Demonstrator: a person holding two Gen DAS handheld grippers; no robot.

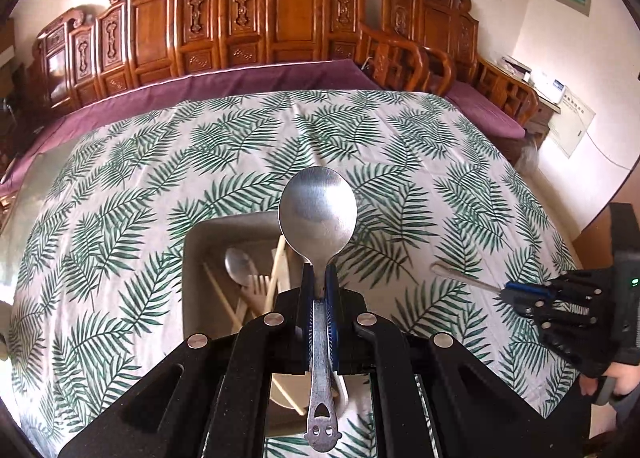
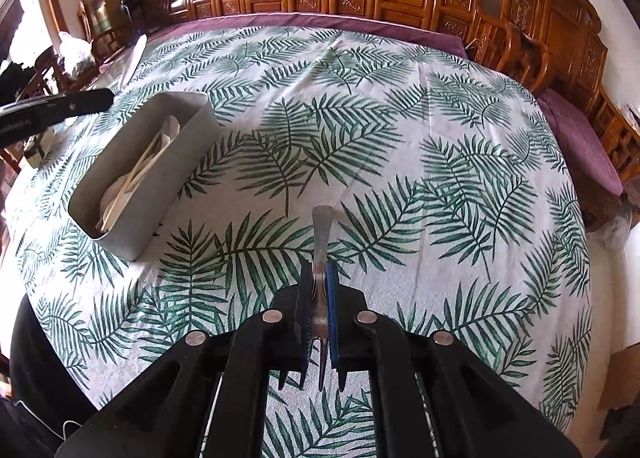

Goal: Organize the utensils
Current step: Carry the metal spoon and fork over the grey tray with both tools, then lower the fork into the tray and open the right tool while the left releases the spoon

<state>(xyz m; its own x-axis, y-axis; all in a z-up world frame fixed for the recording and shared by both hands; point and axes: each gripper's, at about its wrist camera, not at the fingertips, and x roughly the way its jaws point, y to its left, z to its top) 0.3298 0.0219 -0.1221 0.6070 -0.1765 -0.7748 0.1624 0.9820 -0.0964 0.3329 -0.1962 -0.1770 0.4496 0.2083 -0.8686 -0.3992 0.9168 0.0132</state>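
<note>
Left gripper (image 1: 319,276) clamped on a spoon (image 1: 317,207); right gripper (image 2: 319,278), right of it, clamped on a fork (image 2: 320,242).

We look from two fisheye cameras, each riding just behind its own tongs and aimed steeply down along them at the table (image 1: 120,185). The left view sits close above the bin (image 1: 200,242), facing the carved bench (image 1: 280,17) at the far edge. The right view stands further right, with the bin (image 2: 160,177) off to its left. Both share the leaf cloth, bin and bench.
</note>
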